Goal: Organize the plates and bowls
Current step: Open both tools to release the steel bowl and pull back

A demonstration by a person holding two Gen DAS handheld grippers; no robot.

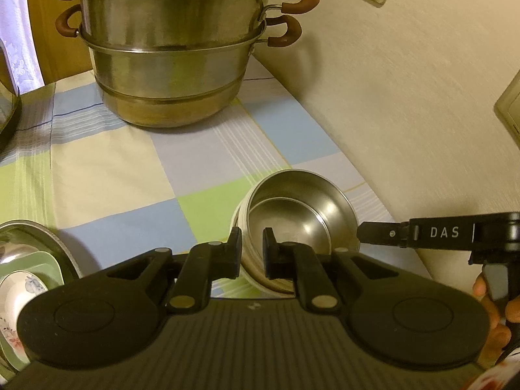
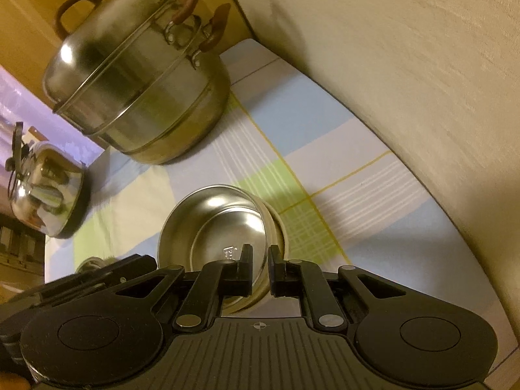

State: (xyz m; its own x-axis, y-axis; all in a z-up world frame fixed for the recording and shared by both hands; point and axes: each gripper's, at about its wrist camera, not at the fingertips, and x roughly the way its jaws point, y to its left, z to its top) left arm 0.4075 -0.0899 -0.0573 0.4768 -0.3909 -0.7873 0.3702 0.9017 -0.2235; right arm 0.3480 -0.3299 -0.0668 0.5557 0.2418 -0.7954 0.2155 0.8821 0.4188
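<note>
Left wrist: both grippers' fingers [image 1: 234, 250] on steel bowl [image 1: 302, 214] rim.

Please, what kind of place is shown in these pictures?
Most likely a home kitchen or dining corner: a stacked steel steamer pot, a shiny kettle and nested steel bowls stand on a checked tablecloth beside a wall.

Steel bowl [image 1: 300, 214], round, shiny, empty, with a cream-white outer wall; it was tilted, its near rim lifted off the checked cloth of the worktop, near the wall. At the left edge lay a stack: a floral white bowl [image 1: 19, 295] in a pale green dish [image 1: 48, 265] on a steel plate [image 1: 39, 230].
</note>
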